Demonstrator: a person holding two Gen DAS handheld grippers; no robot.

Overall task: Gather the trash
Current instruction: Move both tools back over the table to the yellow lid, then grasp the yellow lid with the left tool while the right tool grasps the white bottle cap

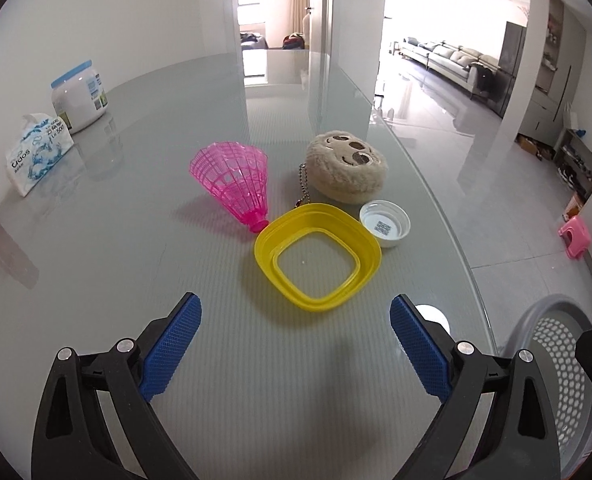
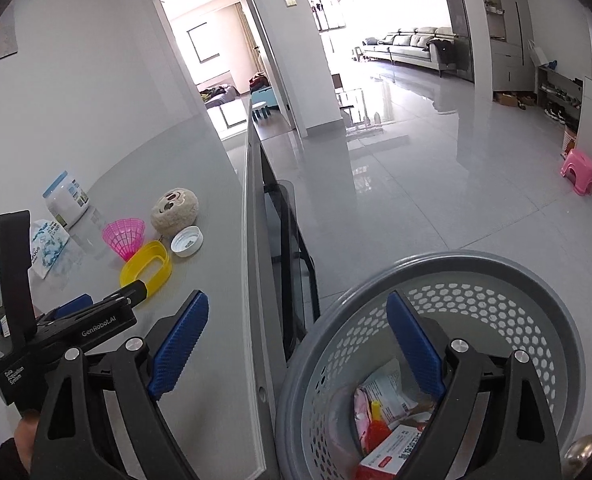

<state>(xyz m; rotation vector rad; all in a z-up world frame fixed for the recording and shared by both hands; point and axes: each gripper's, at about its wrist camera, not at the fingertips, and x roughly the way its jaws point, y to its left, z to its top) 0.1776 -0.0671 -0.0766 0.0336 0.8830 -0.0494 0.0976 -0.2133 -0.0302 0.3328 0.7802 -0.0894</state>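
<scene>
Left hand-held gripper (image 1: 296, 344) gapes empty, yellow ring (image 1: 318, 256) just ahead; right hand-held gripper (image 2: 298, 344) spread above basket (image 2: 496, 276).

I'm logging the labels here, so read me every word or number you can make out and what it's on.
"GenRobot.AI": left gripper, on its black body.
"Data Acquisition System": same gripper's grey housing.
"500": tissue pack; its brand word is unclear.
Unreadable: white jar label, QR code in the white cap, boxes in the grey basket.
</scene>
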